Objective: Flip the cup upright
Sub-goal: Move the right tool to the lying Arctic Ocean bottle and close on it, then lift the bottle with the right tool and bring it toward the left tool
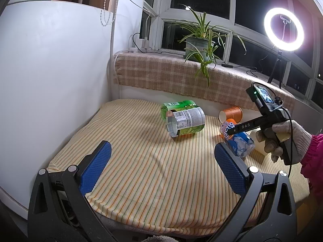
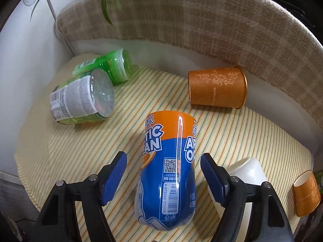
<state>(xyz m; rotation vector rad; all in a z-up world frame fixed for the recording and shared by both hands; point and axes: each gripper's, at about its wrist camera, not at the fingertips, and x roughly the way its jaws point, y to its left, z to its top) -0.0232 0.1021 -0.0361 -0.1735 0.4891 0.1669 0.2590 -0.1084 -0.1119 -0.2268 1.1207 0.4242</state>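
Observation:
A blue and orange Arctic Ocean cup [image 2: 169, 171] lies on its side on the striped cloth; it also shows in the left wrist view [image 1: 237, 138]. My right gripper [image 2: 163, 177] is open with its blue pads on either side of this cup, not touching it. In the left wrist view the right gripper's body [image 1: 268, 119] hangs over the cup, held by a gloved hand. My left gripper [image 1: 161, 167] is open and empty above the cloth's front part.
Two green cups [image 2: 82, 98] [image 2: 113, 66] lie on their sides at the back left. An orange paper cup [image 2: 217, 87] lies near the back ledge, another [image 2: 306, 195] at the right edge. A white cup [image 2: 246, 177] lies beside the right finger. A plant [image 1: 199, 42] and ring light [image 1: 283, 29] stand behind.

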